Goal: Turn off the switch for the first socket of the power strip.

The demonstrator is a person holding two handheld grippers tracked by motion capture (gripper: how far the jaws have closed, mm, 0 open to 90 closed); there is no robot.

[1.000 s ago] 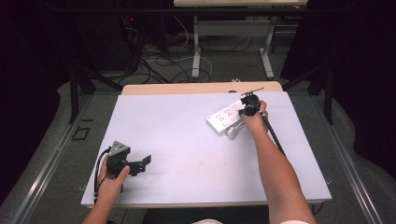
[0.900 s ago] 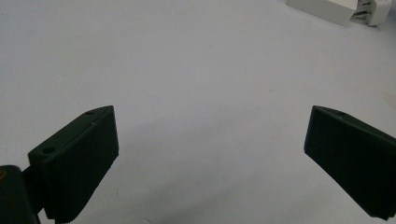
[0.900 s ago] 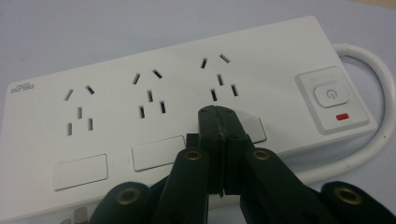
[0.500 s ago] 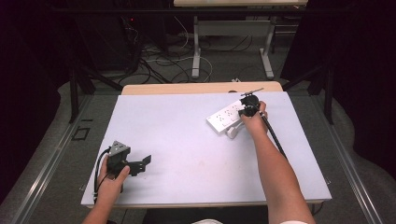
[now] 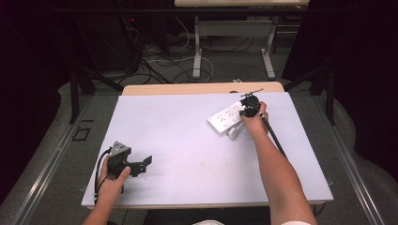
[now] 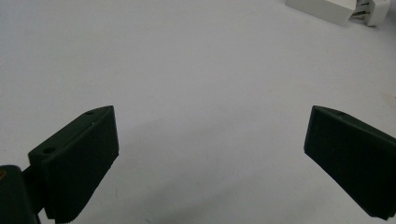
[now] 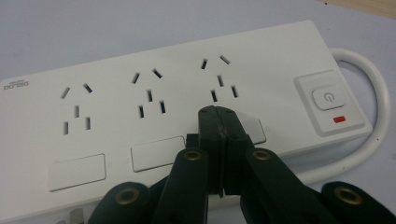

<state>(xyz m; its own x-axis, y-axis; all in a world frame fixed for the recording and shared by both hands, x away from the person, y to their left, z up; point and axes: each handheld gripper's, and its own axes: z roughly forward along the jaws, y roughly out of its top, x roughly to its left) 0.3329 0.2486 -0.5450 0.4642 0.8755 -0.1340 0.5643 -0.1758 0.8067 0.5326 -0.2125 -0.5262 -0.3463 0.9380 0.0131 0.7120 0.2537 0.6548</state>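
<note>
High view: white power strip (image 5: 227, 119) lies at an angle on the far right part of the white table (image 5: 187, 140), with its cord looped beside it. Right gripper (image 5: 248, 108) sits over the strip's near right end, with the person's right hand (image 5: 255, 119) behind it. Left gripper (image 5: 141, 165) rests on the table at the near left corner, well apart from the strip, held by the left hand (image 5: 112, 176).

Right gripper view: jaws pressed together with nothing between them, tips over the strip (image 7: 187, 102) just below the third socket (image 7: 219, 79), beside the rocker switch (image 7: 329, 100) with its red mark. Can't tell whether the tips touch the casing.

Left gripper view: jaws wide apart, bare table between them, strip's corner (image 6: 322, 9) at the top right edge, far off.
</note>
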